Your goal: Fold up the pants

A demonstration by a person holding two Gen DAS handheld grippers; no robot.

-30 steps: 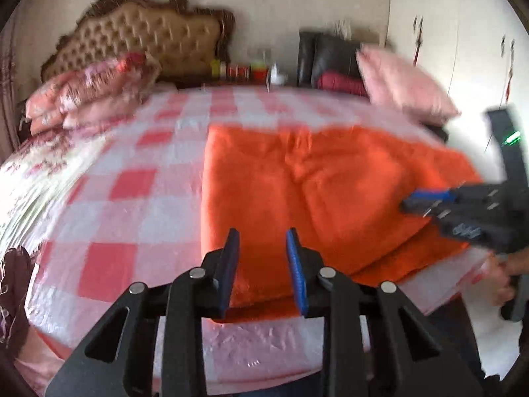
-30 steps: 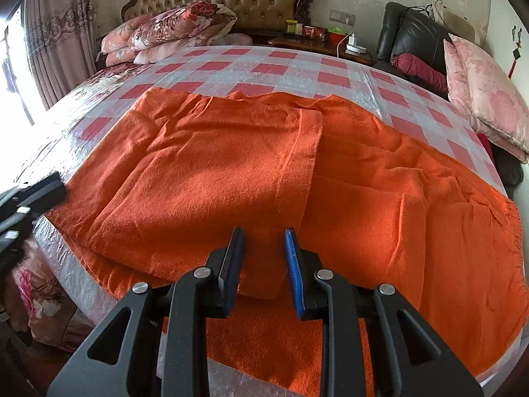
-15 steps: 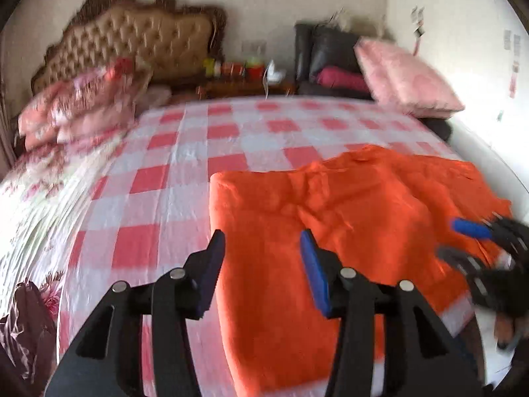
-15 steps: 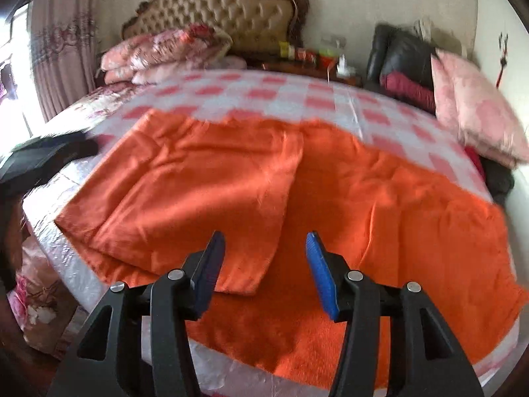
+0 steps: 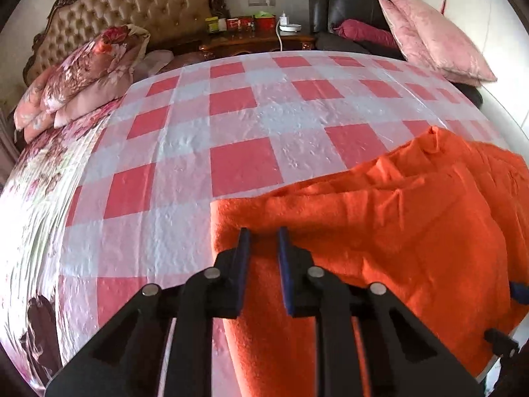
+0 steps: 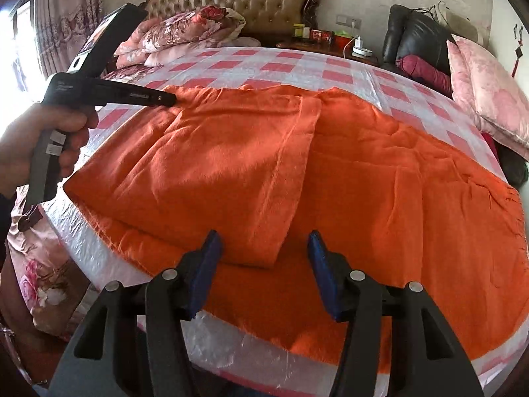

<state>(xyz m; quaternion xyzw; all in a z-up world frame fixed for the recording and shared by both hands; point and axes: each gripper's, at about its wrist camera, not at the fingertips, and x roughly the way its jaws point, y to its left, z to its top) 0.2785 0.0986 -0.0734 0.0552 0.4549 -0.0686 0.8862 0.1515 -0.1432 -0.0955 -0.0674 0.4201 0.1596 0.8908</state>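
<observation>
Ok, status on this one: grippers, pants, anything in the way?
Left gripper narrowed at the far left corner of the orange pants, grip unconfirmed. Right gripper open at the near edge. Pants part-folded on the checkered bed cover. Nothing blocking.

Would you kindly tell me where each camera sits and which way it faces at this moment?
Left wrist view: sits on the left gripper, facing the headboard across the checked bed cover; its jaws stand at the orange pants' corner.
Right wrist view: sits on the right gripper, jaws wide, looking over the pants; the left hand shows.
Both share pants, headboard and pink pillow.
</observation>
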